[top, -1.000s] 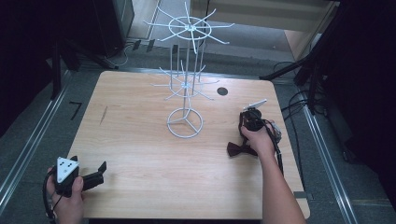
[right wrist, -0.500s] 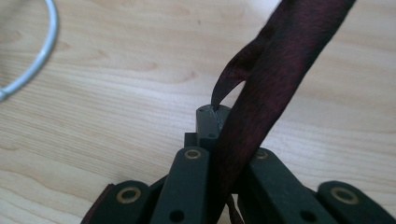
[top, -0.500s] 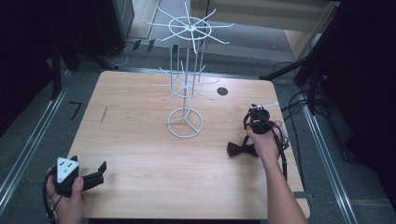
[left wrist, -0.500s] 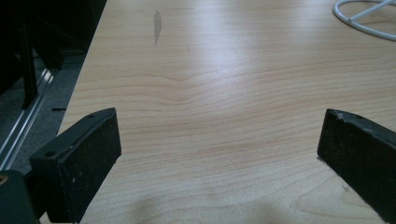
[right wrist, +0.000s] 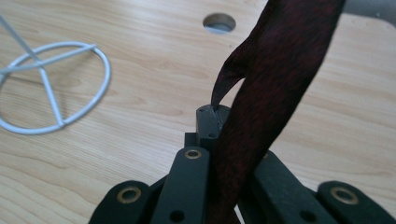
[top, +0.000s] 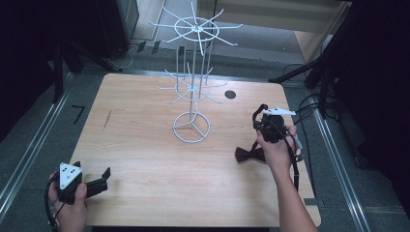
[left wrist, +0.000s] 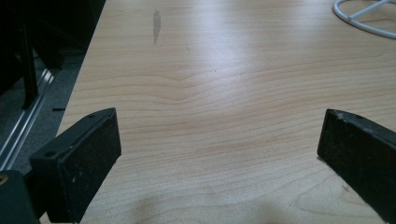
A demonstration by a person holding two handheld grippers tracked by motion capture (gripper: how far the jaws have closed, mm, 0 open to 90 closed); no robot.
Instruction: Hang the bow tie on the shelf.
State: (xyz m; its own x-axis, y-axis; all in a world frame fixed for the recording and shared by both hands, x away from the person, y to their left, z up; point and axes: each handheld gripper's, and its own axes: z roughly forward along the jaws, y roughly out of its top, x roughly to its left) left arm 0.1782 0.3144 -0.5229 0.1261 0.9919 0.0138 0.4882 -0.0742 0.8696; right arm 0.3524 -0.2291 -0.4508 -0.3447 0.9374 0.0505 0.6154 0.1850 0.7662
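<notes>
Filling most of the high view, the wooden table [top: 145,145] runs from the lower edge up to the middle of the frame, pale and grained, with a small round hole [top: 230,94] near its upper right part. The white wire rack [top: 193,82] comes next in size: its ring base sits on the table just above the centre of the frame, a thin post rises from it, and two tiers of spoke arms spread out, the upper tier reaching the top of the frame. In the right gripper view that ring base lies at the left edge and the hole at the top centre.

At centre right of the high view a hand holds the right tongs [top: 261,123] above the table. They are clamped on a dark red strap [right wrist: 266,107], which in the right gripper view climbs from between the closed jaws to the upper right corner. The bow tie [top: 249,154], dark red as well, shows just left of and below that hand, in the right middle of the frame; whether it touches the table I cannot tell.

At the lower left corner the left tongs [top: 99,181] rest low by the table edge, jaws spread wide with bare wood between them.
</notes>
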